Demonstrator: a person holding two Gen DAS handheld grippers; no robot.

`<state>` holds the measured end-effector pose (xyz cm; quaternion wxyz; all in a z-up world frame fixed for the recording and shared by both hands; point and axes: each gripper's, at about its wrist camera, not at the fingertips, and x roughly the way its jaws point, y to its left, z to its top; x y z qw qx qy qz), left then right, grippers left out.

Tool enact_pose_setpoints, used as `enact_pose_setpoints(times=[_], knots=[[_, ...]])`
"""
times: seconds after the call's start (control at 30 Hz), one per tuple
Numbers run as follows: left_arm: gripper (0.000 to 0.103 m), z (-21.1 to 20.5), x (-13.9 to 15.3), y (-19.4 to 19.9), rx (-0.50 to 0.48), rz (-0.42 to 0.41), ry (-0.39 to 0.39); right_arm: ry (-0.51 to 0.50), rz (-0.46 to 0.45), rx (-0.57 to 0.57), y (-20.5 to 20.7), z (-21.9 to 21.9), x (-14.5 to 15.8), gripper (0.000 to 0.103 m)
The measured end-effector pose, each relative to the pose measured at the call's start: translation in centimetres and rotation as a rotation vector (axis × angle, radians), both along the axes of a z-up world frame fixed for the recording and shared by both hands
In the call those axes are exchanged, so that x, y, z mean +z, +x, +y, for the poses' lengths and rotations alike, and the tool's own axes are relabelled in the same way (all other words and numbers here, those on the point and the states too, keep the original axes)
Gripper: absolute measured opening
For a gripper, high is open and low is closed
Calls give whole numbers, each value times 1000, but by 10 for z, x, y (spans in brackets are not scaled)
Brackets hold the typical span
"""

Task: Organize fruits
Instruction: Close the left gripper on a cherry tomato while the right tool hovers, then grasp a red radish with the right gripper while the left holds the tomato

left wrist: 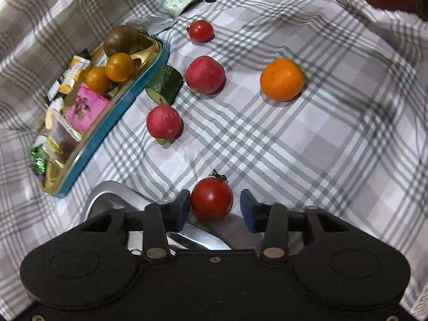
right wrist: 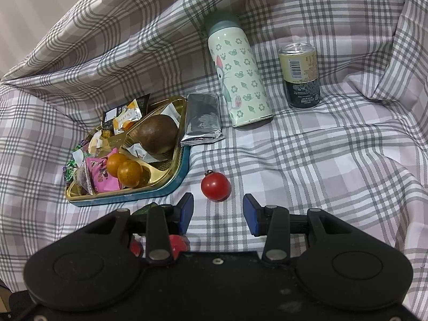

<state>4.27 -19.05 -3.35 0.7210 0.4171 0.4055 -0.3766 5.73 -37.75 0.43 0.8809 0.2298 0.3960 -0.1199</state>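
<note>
In the left wrist view my left gripper (left wrist: pixel 215 210) is open, its blue pads on either side of a red tomato (left wrist: pixel 211 198) above a metal plate (left wrist: pixel 107 200); the left pad is at the tomato's side, the right pad stands apart. Beyond lie two red radishes (left wrist: pixel 163 122) (left wrist: pixel 205 75), a cucumber piece (left wrist: pixel 165 84), an orange (left wrist: pixel 282 79) and a small tomato (left wrist: pixel 201 30). In the right wrist view my right gripper (right wrist: pixel 217 210) is open and empty, just short of a small red tomato (right wrist: pixel 216 186) on the cloth.
A gold-and-teal tray (right wrist: pixel 175 184) holds sweets, a brown fruit (right wrist: pixel 157 133) and two small orange fruits (right wrist: pixel 125 169); it also shows in the left wrist view (left wrist: pixel 112 123). A patterned flask (right wrist: pixel 238 77), a can (right wrist: pixel 301 76) and a foil packet (right wrist: pixel 203 119) stand behind on the checked cloth.
</note>
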Motion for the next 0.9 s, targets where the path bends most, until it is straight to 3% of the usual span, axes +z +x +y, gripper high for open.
enact_pose_setpoints(times=[0.2, 0.33, 0.57, 0.73, 0.9], knots=[[41, 2, 1, 17, 183, 66, -118, -5, -3, 14, -1, 1, 1, 44], [41, 3, 1, 23, 390, 93, -220, 16, -6, 36, -2, -1, 2, 44], [41, 5, 0, 25, 628, 98, -357, 73, 16, 115, -1, 0, -3, 45], [42, 10, -5, 33, 718, 147, -405, 31, 36, 206, 4, 18, -5, 45], [42, 10, -6, 31, 723, 128, -411, -30, 65, 277, 9, 40, -11, 45]])
